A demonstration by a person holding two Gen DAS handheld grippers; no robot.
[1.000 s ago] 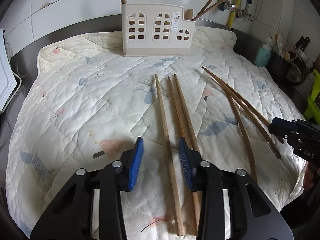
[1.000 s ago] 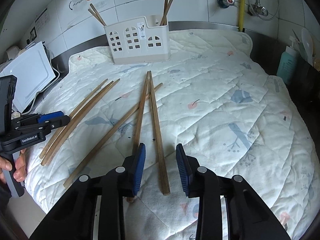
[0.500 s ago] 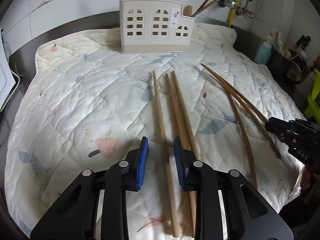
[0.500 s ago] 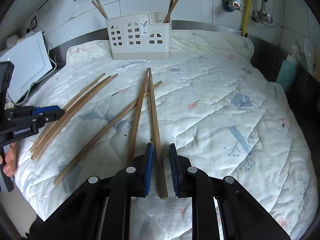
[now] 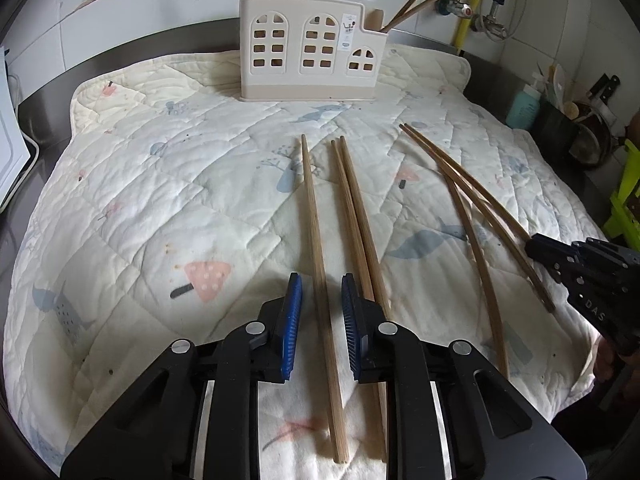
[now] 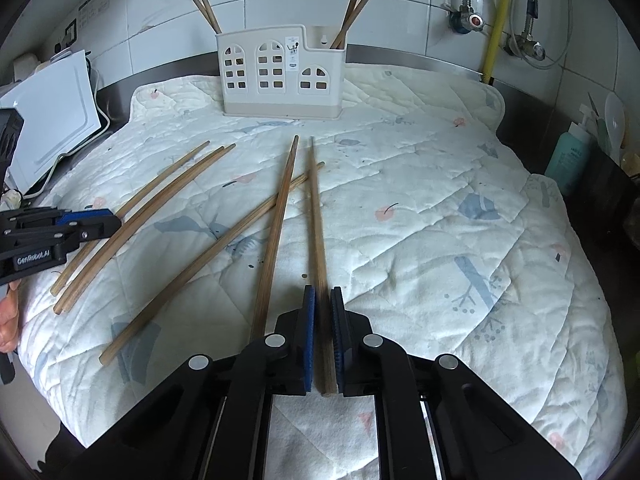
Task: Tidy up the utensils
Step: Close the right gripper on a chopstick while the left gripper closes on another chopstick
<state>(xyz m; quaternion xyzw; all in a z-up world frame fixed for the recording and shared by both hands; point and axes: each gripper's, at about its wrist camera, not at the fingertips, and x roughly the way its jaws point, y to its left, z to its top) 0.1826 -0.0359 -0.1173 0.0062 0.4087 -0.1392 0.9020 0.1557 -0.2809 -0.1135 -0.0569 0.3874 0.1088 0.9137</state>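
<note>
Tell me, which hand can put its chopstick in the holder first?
Probably the right. The right gripper has its jaws shut on a chopstick, ready to lift toward the holder. The left gripper has jaws closing around another chopstick, with gaps on both sides.

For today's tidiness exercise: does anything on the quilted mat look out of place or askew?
Yes. Six loose chopsticks lie scattered on the mat rather than standing in the holder. One chopstick lies diagonally, its tip running under two others. The right hand-held gripper has closed on one chopstick.

Cream holder (image 6: 280,76) — brown chopsticks (image 6: 276,232)
</note>
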